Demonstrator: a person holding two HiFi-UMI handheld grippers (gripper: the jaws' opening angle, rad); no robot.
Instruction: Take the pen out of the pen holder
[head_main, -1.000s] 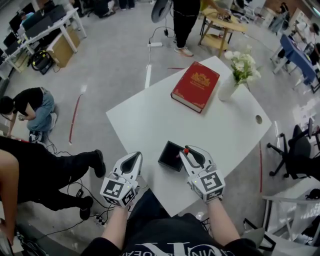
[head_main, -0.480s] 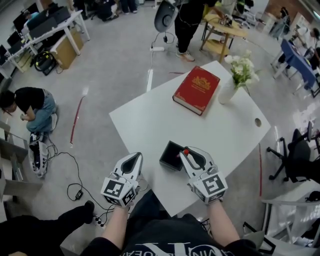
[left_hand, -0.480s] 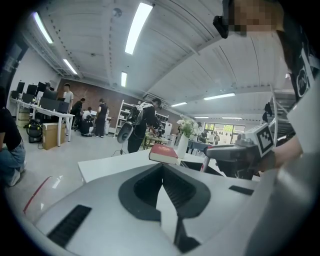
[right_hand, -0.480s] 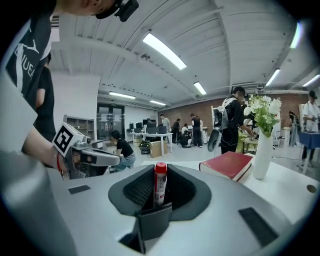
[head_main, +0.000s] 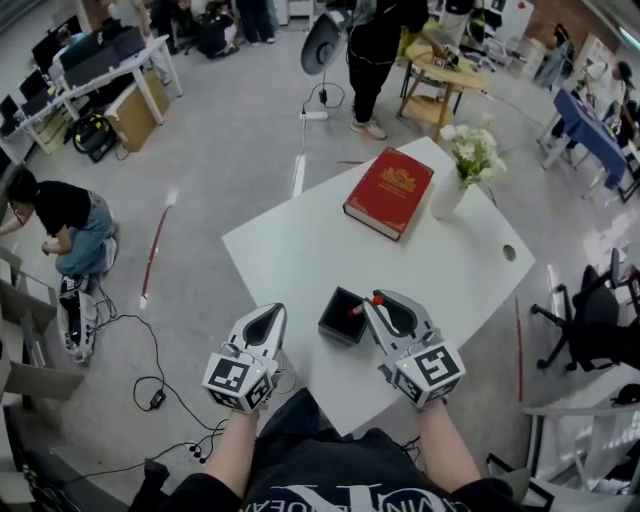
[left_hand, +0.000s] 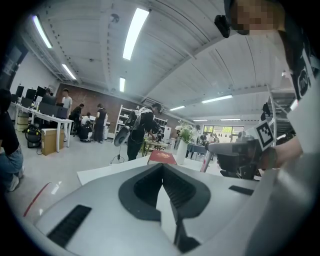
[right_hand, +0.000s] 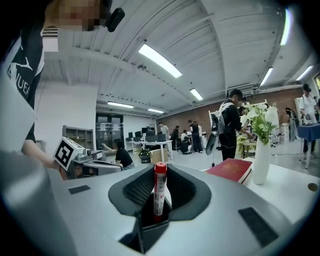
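Noted right gripper (head_main: 380, 306) lower centre, jaws just closed in and clamping upright pen (right_hand: 159, 190) at holder's (head_main: 340, 316) right edge. Noted left gripper (head_main: 268, 313) lower left, jaws together, empty.

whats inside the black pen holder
The lower end of the red-capped pen, standing upright in the pen holder. Its dark floor is hidden, so anything else inside cannot be seen.

Grey floor (head_main: 230, 150) with red tape lines (head_main: 157, 245) and loose cables (head_main: 140, 335). Desks with monitors (head_main: 95, 60) far left in head view, office chair (head_main: 590, 320) right. White ribbed ceiling (left_hand: 175, 50), strip lights (left_hand: 134, 31), brick back wall (left_hand: 112, 97).
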